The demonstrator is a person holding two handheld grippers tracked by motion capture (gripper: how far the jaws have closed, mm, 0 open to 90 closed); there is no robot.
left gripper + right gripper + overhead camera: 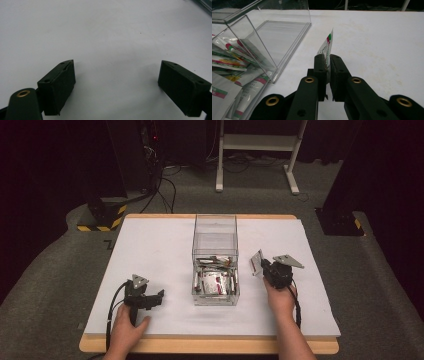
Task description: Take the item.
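Note:
A clear plastic box [215, 240] stands in the middle of the white table, with several white, red and green packets [214, 281] piled in its near end. My right gripper [264, 265] is just right of the box and is shut on one such packet [326, 49], held upright on edge between its jaws. In the right gripper view the box wall [259, 42] and the packets inside [227, 62] lie to the left. My left gripper [159, 295] rests on the table near the front left, jaws open, nothing between its fingers [58, 85].
The white table top [150, 250] has a wooden edge along the front. Beyond it are grey carpet, a white frame's legs [220, 165], cables and a yellow-black striped base [102, 217] at the back left.

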